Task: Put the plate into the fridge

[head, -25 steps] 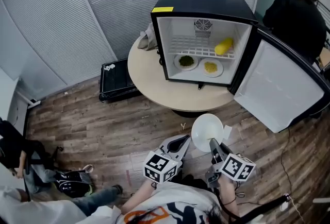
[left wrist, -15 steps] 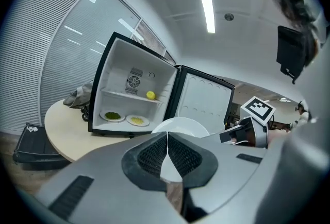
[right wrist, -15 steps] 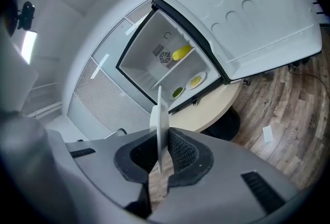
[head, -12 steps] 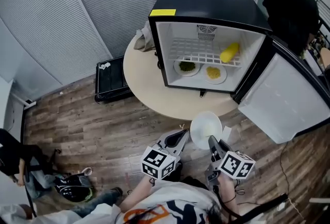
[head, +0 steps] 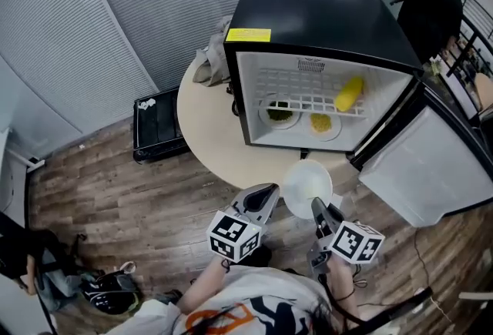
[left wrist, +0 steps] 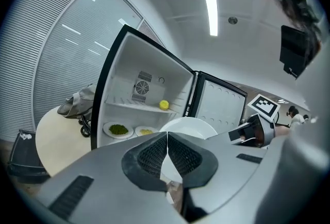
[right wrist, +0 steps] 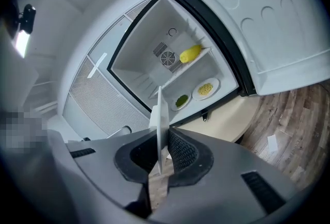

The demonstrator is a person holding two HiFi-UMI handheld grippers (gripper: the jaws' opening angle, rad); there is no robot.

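White plate [head: 306,185], empty, clamped at its near rim by the right gripper [head: 319,210] and held at the near edge of the round table [head: 202,118]. Beside it, the left gripper [head: 264,193] has its jaws pressed together on nothing. On the table, the black mini fridge [head: 323,18] stands open. The yellow item [head: 349,93] on its wire shelf is possibly corn.

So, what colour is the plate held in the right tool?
White. The plate shows best in the head view.
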